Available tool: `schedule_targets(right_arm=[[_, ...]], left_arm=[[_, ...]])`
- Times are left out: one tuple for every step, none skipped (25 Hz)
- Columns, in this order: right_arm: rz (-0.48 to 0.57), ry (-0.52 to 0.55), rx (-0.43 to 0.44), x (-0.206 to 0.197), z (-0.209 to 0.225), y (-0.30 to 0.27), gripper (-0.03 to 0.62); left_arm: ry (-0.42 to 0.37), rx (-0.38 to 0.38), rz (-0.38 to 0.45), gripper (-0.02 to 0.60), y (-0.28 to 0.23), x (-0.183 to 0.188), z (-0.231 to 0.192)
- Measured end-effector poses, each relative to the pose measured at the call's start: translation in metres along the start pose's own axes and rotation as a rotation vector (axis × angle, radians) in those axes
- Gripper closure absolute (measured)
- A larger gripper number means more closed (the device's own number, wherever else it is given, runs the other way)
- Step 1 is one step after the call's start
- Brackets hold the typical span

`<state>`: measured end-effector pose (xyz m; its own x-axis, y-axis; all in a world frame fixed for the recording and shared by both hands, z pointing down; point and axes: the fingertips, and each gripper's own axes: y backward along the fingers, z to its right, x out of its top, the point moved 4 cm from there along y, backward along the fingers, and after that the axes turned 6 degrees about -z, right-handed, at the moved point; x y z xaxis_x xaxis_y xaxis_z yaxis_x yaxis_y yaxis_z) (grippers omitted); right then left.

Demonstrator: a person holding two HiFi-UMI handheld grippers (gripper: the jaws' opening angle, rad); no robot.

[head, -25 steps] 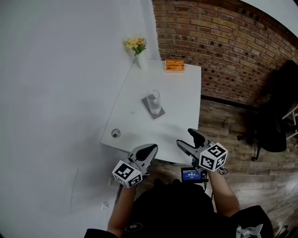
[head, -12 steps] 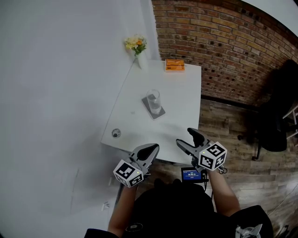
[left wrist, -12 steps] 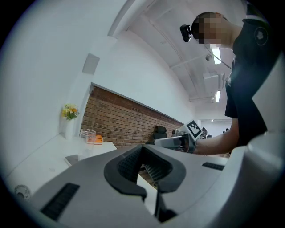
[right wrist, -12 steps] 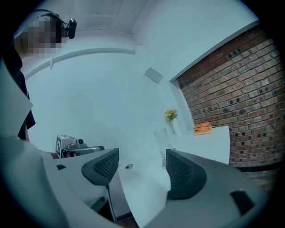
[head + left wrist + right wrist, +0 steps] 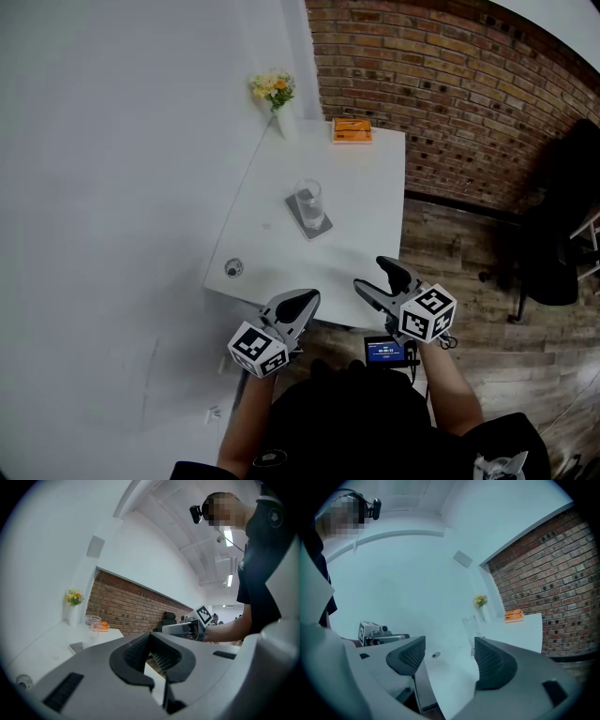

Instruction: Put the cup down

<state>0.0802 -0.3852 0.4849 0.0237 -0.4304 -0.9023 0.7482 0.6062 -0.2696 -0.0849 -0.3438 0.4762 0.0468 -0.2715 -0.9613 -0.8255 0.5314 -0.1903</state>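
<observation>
Glass cup point(image 5: 309, 201) upright on grey mat point(image 5: 297, 218) mid-table point(image 5: 367, 211), left claw point(image 5: 304, 300) clenched empty, right claw point(image 5: 375, 278) released, both at near edge.

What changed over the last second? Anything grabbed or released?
Almost nothing. The right gripper has just closed its jaws a little; they are still apart with nothing between them. Nothing was taken hold of or let go. The left gripper stayed shut and empty, and both grippers kept their place by the near edge of the table. The cup still stands on its grey mat.
</observation>
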Motion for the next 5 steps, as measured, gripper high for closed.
schedule_targets(right_arm=[[-0.001,0.001,-0.001,-0.0003,0.0001,-0.0003,0.250],[-0.003,0.001,-0.002,-0.0007,0.0003,-0.0006,0.250],[-0.004,0.001,-0.003,-0.0011,0.0006,-0.0008,0.250],[-0.004,0.001,-0.004,-0.0016,0.0008,-0.0010,0.250],[-0.005,0.001,-0.006,-0.0021,0.0011,-0.0011,0.250]], left_arm=[[0.000,0.001,0.000,0.572,0.0001,-0.0002,-0.0004],[0.000,0.001,-0.001,0.572,0.0002,-0.0003,-0.0007],[0.000,0.002,-0.002,0.572,0.0003,-0.0007,-0.0010],[0.001,0.004,-0.003,0.572,0.0004,-0.0012,-0.0013],[0.002,0.005,-0.005,0.572,0.0005,-0.0019,-0.0016]])
